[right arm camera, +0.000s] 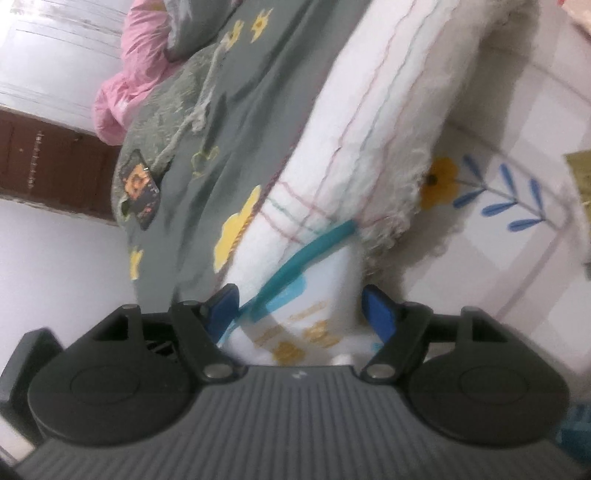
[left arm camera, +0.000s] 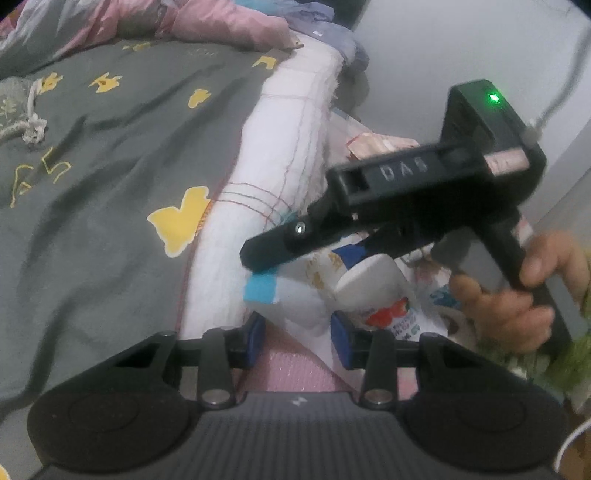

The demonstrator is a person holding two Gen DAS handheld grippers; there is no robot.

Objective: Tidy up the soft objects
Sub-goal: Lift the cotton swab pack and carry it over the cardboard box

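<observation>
Ribbed grey gripper (left arm camera: 298, 338) over pink knit (left arm camera: 284, 373).

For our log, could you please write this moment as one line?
left gripper: around white cloth, grip unclear | right gripper: open, cloth between jaws | place: bed edge

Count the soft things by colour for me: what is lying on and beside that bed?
Grey, bedsheet with yellow shapes and patterned drawstring pouch: 2
Pink, crumpled quilt: 1
White, fringed blanket with thin stripes and printed cloth with teal trim: 2
Total: 5
</observation>
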